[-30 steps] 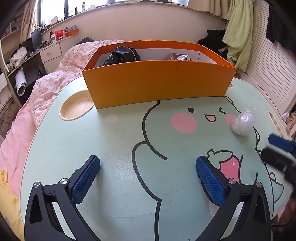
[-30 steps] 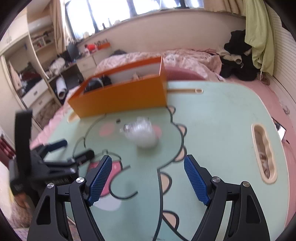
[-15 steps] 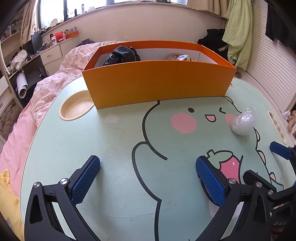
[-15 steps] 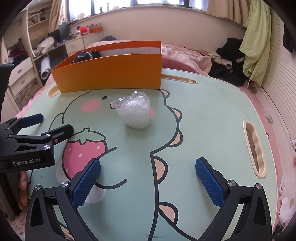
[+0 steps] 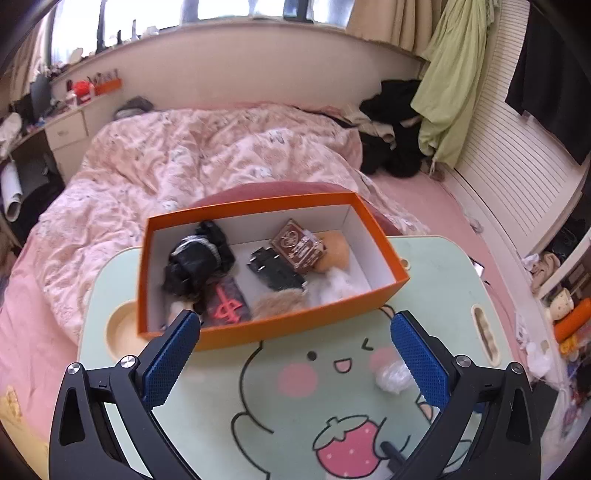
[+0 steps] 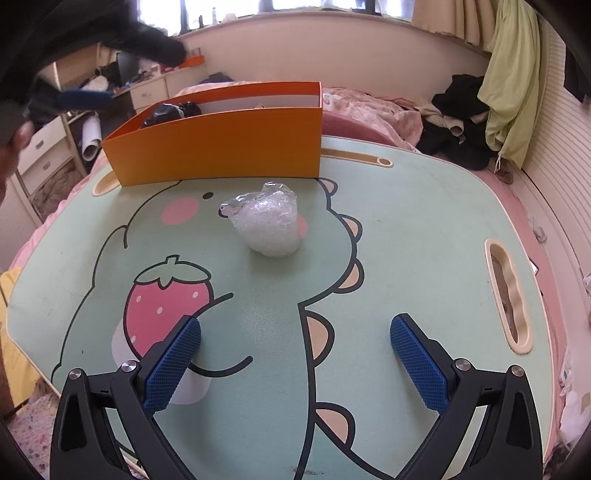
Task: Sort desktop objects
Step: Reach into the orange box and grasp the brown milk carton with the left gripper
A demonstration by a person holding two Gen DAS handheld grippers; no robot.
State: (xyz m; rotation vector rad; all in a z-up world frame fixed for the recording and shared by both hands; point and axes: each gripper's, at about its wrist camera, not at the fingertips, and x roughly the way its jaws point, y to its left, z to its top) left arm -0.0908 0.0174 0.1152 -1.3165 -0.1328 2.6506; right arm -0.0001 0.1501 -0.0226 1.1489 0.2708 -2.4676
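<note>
In the left wrist view we are looking down on a pink-quilted bed [image 5: 207, 162] running up to a window ledge, with the green cartoon-printed surface [image 5: 443, 273] laid across it. The left claw [image 5: 295, 354] is hanging wide open and empty above the orange box [image 5: 258, 332], which is already holding black fabric, a brown printed carton [image 5: 299, 245] and other small items. The crinkled plastic bundle [image 5: 391, 376] is lying on the surface just inside the right-hand finger. We are judging that a careless descent here could knock the box's near wall and shove it toward the bed.

In the right wrist view the same surface [image 6: 424, 221] is filling the frame. The right claw [image 6: 295, 354] is standing fully open with nothing between its fingers, aimed at the plastic bundle [image 6: 266, 221], which is sitting well ahead of it and near the box [image 6: 221, 147]. Being light and slippery, the bundle could, we think, skid away or crush under a hard squeeze. Nothing is blocking the approach; a blurred dark sleeve [image 6: 110, 33] is crossing the upper left.
</note>
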